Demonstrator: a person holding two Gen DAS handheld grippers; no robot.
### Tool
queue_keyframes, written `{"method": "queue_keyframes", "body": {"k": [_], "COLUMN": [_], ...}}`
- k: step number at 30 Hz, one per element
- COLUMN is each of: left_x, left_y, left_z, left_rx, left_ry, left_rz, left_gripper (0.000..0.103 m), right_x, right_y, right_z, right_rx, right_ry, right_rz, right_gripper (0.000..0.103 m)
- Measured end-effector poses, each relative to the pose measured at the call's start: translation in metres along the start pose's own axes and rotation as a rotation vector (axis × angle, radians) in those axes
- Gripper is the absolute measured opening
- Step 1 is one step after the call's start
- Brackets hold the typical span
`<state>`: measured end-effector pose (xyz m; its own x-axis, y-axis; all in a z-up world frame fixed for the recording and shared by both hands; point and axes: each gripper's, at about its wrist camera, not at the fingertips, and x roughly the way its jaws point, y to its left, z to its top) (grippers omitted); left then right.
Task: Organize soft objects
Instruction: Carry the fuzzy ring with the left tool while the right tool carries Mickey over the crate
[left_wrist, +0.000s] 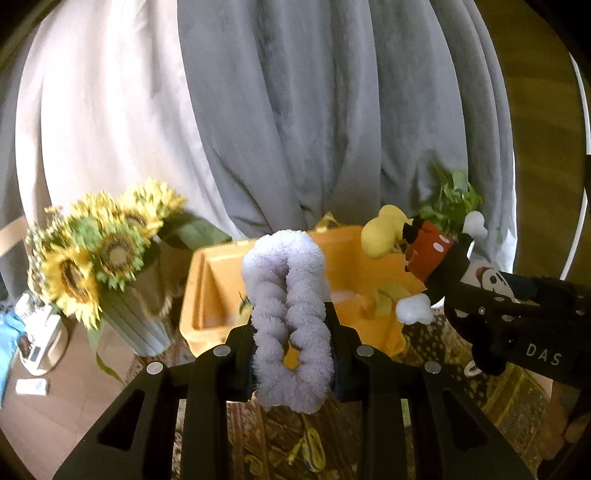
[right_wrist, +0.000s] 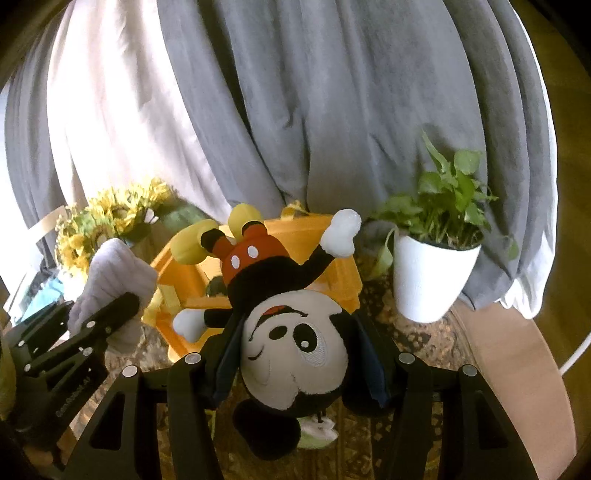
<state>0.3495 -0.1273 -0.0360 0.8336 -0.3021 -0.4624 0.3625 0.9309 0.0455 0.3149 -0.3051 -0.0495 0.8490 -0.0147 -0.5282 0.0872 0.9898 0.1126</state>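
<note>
My left gripper (left_wrist: 293, 347) is shut on a fluffy lavender braided plush (left_wrist: 288, 306) and holds it upright just in front of an open yellow bin (left_wrist: 207, 291). My right gripper (right_wrist: 295, 363) is shut on the head of a Mickey Mouse plush (right_wrist: 295, 354), which hangs upside down with its yellow shoes toward the yellow bin (right_wrist: 343, 280). In the left wrist view the Mickey plush (left_wrist: 428, 254) and the right gripper (left_wrist: 476, 295) are at the right, over the bin's right rim. In the right wrist view the lavender plush (right_wrist: 118, 269) and the left gripper (right_wrist: 92, 325) are at the left.
A sunflower bouquet in a pale vase (left_wrist: 99, 254) stands left of the bin. A green plant in a white pot (right_wrist: 428, 273) stands right of it. Grey and white curtains (left_wrist: 295, 110) hang behind. A patterned rug (left_wrist: 480, 387) covers the floor under the bin. Small items (left_wrist: 37, 347) lie at far left.
</note>
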Motion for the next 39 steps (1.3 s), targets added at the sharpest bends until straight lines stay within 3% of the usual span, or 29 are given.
{"method": "queue_keyframes", "body": {"k": [15, 23, 29, 39], "left_x": [0.014, 0.044, 0.075, 0.130], "left_y": [0.016, 0.027, 0.037, 0.042], "left_z": [0.038, 0.055, 0.058, 0.045], "left_rx": [0.029, 0.039, 0.049, 0.128], "left_ry": [-0.082, -0.067, -0.030, 0.117], "left_rz": [0.057, 0.065, 0.071, 0.059], "left_gripper": [0.030, 0.030, 0.030, 0.031], "right_x": [0.026, 0.053, 0.087, 0.158], "right_y": [0.017, 0.028, 0.036, 0.045], "right_z": [0.051, 0.075, 0.084, 0.082], "right_rx": [-0.109, -0.199, -0.290, -0.452], "right_ry": [-0.081, -0.085, -0.031, 0.185], "right_rz": [0.033, 0.048, 0.066, 0.112], "right_gripper": [0.059, 0.059, 0.059, 0.059]}}
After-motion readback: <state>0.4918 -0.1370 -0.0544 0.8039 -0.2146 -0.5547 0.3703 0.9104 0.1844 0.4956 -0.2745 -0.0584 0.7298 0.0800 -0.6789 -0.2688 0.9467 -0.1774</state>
